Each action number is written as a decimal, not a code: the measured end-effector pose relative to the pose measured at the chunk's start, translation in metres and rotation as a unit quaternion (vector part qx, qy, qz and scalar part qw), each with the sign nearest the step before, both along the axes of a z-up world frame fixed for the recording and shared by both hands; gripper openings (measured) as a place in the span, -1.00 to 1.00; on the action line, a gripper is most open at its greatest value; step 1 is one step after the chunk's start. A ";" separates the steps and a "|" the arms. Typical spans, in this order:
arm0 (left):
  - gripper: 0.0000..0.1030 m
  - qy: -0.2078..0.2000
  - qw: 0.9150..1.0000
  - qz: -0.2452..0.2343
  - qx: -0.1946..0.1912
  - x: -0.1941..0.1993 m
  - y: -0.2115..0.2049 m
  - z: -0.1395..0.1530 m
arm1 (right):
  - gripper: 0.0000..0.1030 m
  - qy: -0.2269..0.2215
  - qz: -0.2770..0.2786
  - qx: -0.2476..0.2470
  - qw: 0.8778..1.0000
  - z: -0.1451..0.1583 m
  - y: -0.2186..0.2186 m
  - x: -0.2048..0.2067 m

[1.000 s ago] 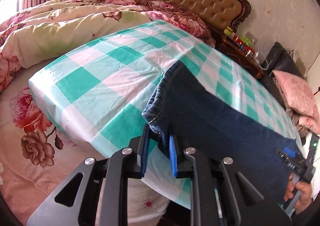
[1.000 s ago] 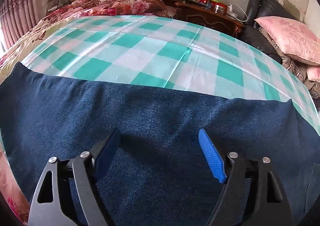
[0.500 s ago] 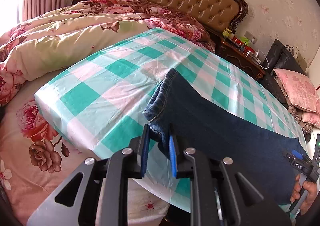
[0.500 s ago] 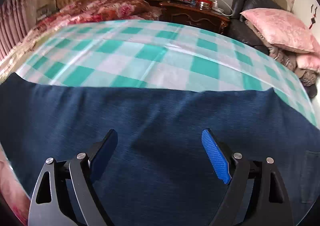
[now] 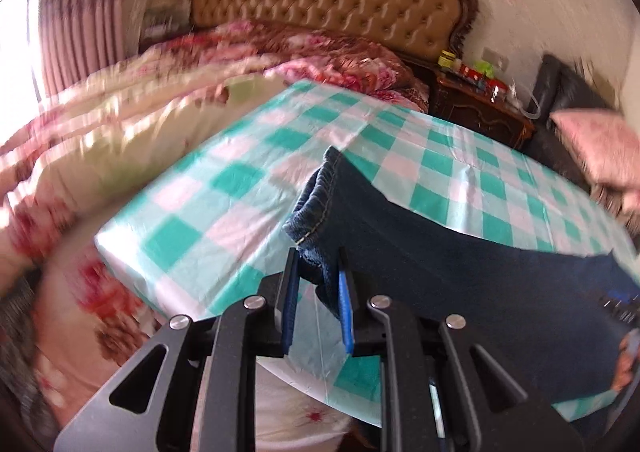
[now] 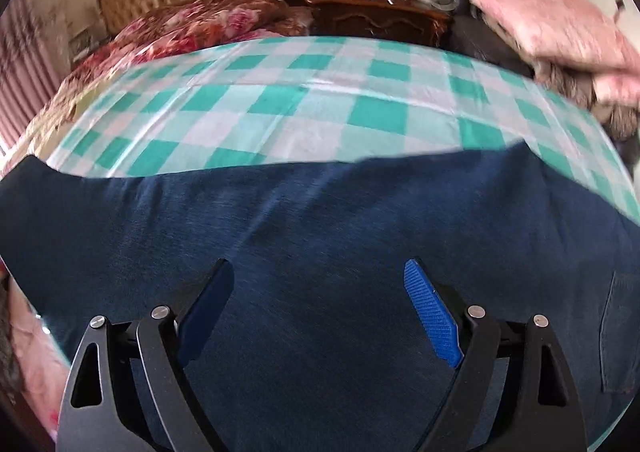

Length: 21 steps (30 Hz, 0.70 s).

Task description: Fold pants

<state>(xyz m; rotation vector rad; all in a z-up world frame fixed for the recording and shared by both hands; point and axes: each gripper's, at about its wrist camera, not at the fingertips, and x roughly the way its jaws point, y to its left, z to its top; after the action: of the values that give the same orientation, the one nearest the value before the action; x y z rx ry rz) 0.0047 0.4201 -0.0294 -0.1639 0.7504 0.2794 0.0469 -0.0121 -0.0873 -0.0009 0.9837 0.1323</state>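
One pair of dark blue pants [image 5: 460, 264] is lying stretched across the near part of a table covered by a green-and-white checked cloth [image 5: 248, 187]. Two grippers are working on it. The left gripper [image 5: 318, 284] is pinching the bunched hem end of the pants between its narrow jaws and holding that end raised just off the cloth near the table's left corner. The right gripper [image 6: 318, 284] is hovering over the middle of the pants [image 6: 320, 236] with its jaws spread wide and nothing between them. The far half of the checked cloth [image 6: 320, 99] is lying bare, offering open room. Beyond it, one tufted headboard [image 5: 328, 7], a floral quilt [image 5: 312, 51], one cluttered nightstand [image 6: 380, 11] and pink cushions [image 6: 552, 23] are bordering the table.
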 end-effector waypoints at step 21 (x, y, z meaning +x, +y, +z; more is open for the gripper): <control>-0.25 -0.024 0.884 -0.378 0.275 -0.053 -0.443 -0.077 | 0.56 0.018 -0.138 0.149 0.979 0.021 -0.191 -0.046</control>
<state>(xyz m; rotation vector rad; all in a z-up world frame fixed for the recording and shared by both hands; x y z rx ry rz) -0.0481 -0.0232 -0.1063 0.6565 0.6084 -0.2676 0.0009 -0.2028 -0.0667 0.4134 0.9826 0.0231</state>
